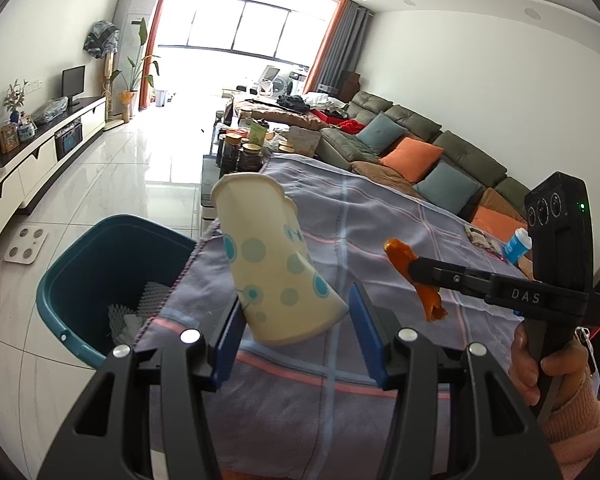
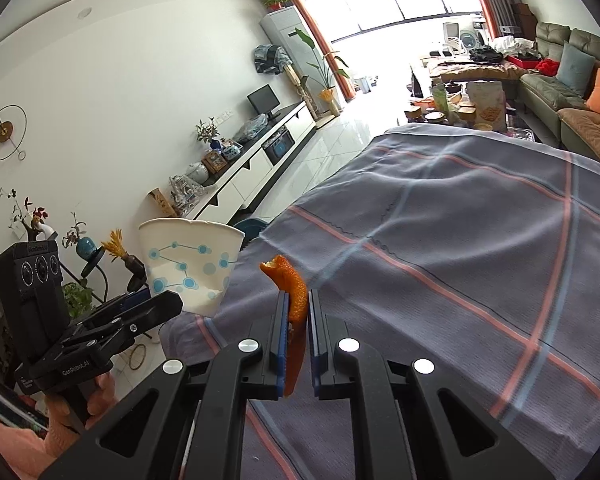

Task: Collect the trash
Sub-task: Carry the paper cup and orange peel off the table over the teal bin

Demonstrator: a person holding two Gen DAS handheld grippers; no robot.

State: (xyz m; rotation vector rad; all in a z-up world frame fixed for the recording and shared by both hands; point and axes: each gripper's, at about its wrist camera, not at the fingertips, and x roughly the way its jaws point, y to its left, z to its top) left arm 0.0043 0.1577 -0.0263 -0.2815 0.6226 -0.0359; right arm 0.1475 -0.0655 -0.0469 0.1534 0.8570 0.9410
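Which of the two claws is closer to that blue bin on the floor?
Left. The left claw, holding the paper cup, sits beside the blue bin. The right claw, gripping orange peel, is farther over the bed.

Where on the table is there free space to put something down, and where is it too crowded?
The striped cloth lies bare from the near edge up to the jars at its far end. That far end is crowded. Some packets lie at the sofa-side edge. The bin beside the table holds some white trash.
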